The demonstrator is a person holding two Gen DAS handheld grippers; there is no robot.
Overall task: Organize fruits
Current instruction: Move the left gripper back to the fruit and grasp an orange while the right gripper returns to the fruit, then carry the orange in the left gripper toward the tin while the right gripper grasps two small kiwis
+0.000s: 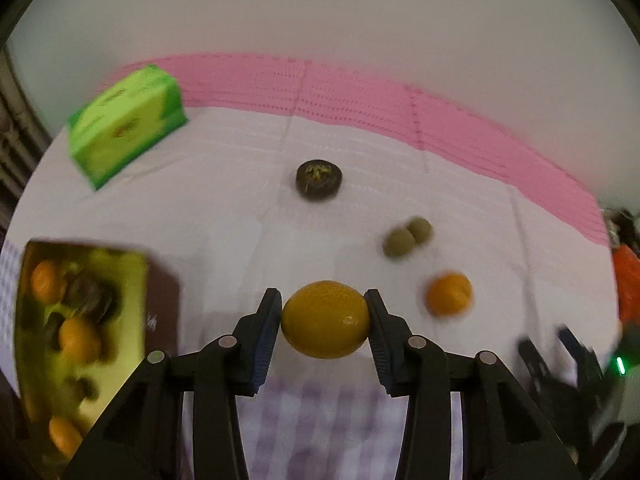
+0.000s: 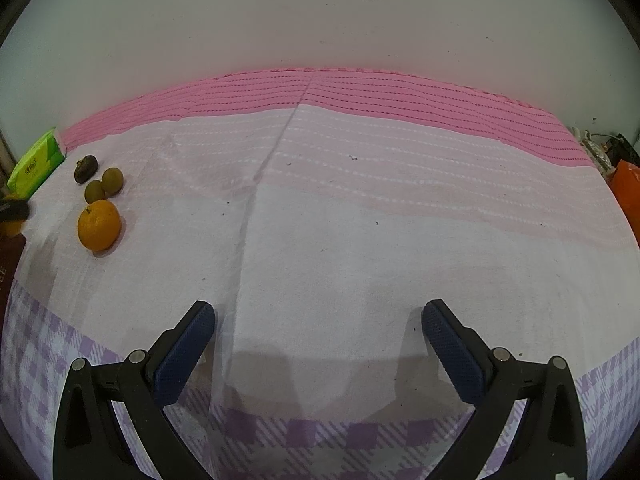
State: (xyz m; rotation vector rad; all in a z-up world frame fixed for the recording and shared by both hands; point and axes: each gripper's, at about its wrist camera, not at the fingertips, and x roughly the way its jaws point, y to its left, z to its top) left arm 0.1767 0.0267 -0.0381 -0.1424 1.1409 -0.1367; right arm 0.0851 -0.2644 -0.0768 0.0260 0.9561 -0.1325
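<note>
My left gripper (image 1: 324, 312) is shut on an orange (image 1: 325, 320) and holds it above the cloth. To its left is a yellow-green box (image 1: 132, 320) with several oranges and dark fruits inside. On the cloth lie a dark fruit (image 1: 319, 181), two small green fruits (image 1: 407, 237) and another orange (image 1: 449, 294). My right gripper (image 2: 318, 334) is open and empty over bare cloth; it also shows in the left wrist view (image 1: 560, 350). In the right wrist view the orange (image 2: 99, 225), green fruits (image 2: 103, 185) and dark fruit (image 2: 85, 168) lie at far left.
A green tissue pack (image 1: 126, 124) lies at the back left, also in the right wrist view (image 2: 36, 166). The pink and white cloth (image 2: 340, 220) covers the table up to a pale wall. An orange bag (image 2: 630, 196) sits at the right edge.
</note>
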